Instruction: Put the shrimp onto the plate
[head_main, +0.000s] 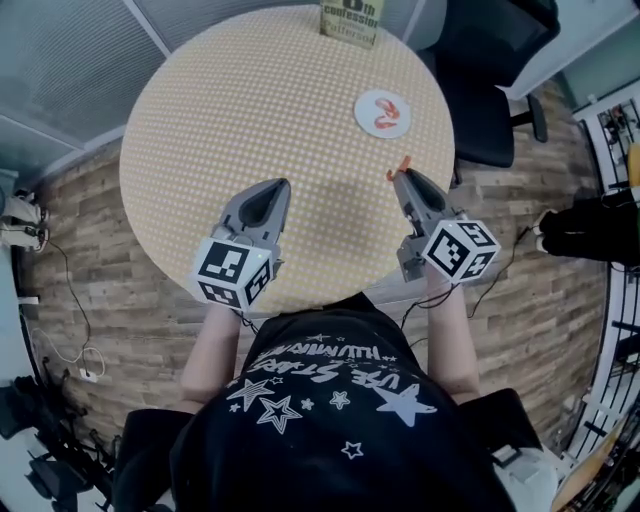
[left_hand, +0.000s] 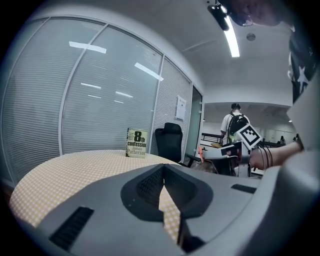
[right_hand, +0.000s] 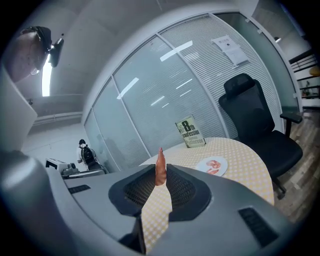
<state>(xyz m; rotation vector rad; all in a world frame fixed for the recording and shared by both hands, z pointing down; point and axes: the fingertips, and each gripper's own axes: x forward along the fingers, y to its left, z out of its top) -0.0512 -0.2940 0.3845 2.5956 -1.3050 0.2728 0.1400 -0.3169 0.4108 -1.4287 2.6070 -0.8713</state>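
Pinching one shrimp (right_hand: 160, 161) between their tips, the right tongs (right_hand: 160, 175) are clamped on its lower part, so that the pointed end sticks up above them. It is a slim, tapering orange-pink piece, smooth and slightly curved. In the head view the held shrimp (head_main: 399, 166) and the right tongs (head_main: 404, 177) hang over the counter (head_main: 250, 110) on the person's side of the plate (head_main: 364, 103), near it but apart from it.

One plate lies on the counter: small, round and white, close to the counter's far right edge. Curled orange-red pieces (head_main: 386, 118) already lie on it, shaped like shrimp. There seem to be two, but they are too small to count surely. The right gripper view shows the same plate (right_hand: 223, 162) to the right of the held shrimp and beyond it.

The left tongs (head_main: 277, 190) hover well to the left of the plate and nearer the person. Their tips are together, with nothing between them (left_hand: 163, 169).

One book (head_main: 351, 20) stands upright at the counter's rim just beyond the plate, its cover facing the person. One black office chair (head_main: 490, 90) stands on the wood floor to the right of the plate, off the counter. The counter is round and covered in a yellow checked cloth.
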